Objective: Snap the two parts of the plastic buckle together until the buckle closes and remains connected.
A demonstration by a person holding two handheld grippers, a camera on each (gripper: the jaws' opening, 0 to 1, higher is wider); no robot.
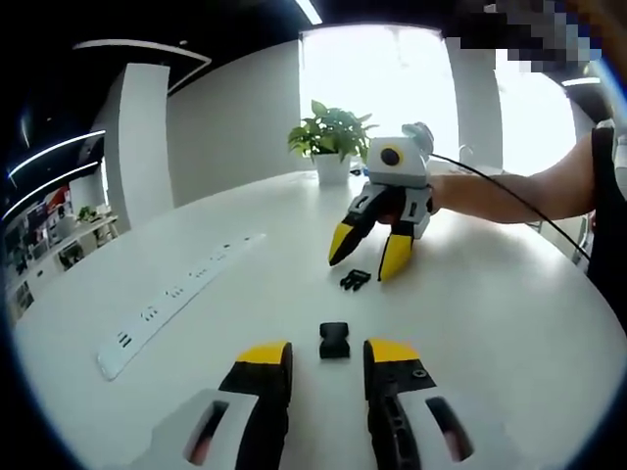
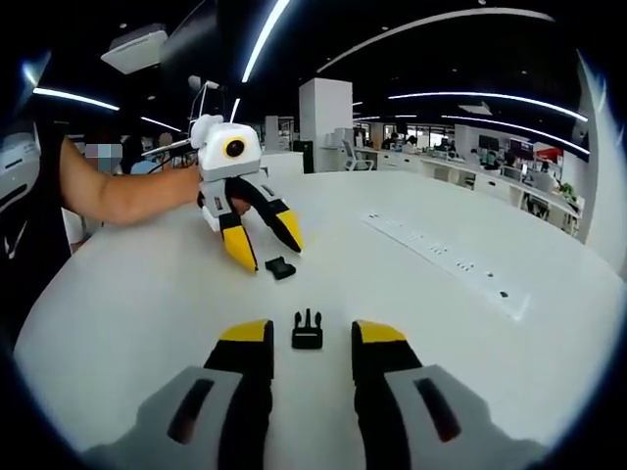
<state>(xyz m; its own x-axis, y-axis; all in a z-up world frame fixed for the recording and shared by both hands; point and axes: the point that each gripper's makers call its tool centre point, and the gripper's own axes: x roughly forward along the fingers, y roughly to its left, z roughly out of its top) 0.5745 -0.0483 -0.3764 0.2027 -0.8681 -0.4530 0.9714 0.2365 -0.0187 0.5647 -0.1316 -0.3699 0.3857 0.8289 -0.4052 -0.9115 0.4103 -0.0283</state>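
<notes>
I'm hovering both claws released over the white table (image 1: 509,313), each lined up on its own half: left gripper (image 1: 327,360) straddling the socket piece (image 1: 334,340), right gripper (image 2: 307,337) straddling the pronged piece (image 2: 307,331). Halves are lying mid-table, near each other, not yet joined.

Two low, near, opposed views across one shared table (image 1: 245,294), each toward the other.
</notes>
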